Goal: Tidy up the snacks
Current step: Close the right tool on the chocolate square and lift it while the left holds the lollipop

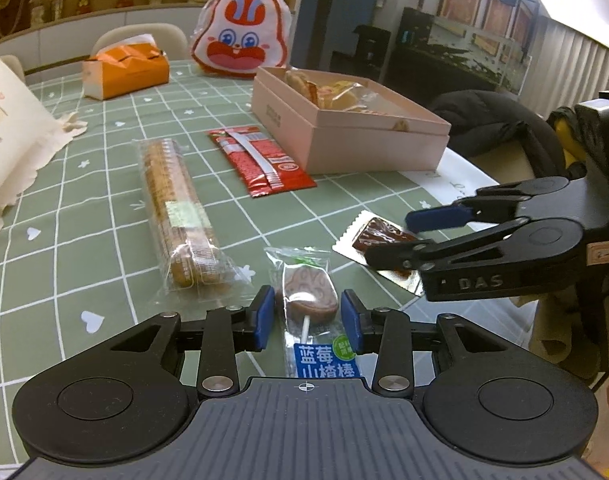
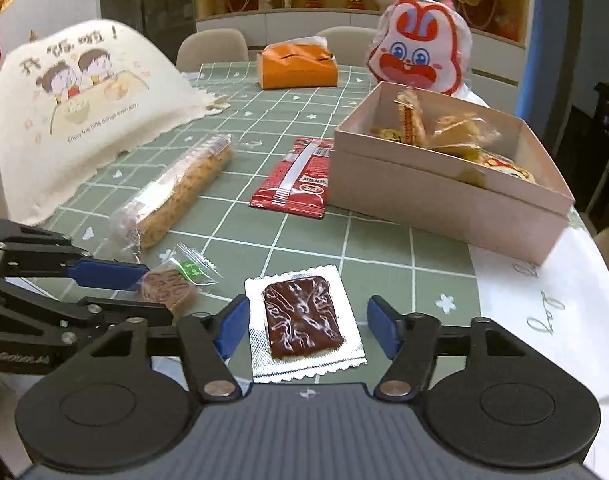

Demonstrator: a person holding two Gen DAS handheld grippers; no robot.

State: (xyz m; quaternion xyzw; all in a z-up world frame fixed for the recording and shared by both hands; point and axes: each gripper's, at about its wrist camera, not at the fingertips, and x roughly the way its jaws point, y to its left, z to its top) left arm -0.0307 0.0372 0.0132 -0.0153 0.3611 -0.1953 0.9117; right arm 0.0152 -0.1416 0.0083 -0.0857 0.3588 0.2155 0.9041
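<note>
My left gripper [image 1: 307, 318] is open, its blue pads on either side of a wrapped hawthorn lollipop [image 1: 310, 296] lying on the green checked tablecloth; it also shows in the right wrist view [image 2: 168, 286]. My right gripper [image 2: 308, 330] is open around a flat silver packet with a dark brown snack [image 2: 300, 320], also visible in the left wrist view [image 1: 378, 236]. A pink open box [image 2: 436, 184] holding several wrapped snacks stands at the right. A long cracker sleeve [image 1: 176, 208] and a red packet [image 1: 260, 160] lie on the cloth.
An orange tissue box [image 1: 126, 68] and a rabbit-face bag [image 1: 244, 32] sit at the back. A cream cloth food cover [image 2: 76, 112] stands at the left. The table's white edge [image 2: 544, 300] curves at the right. Chairs stand behind the table.
</note>
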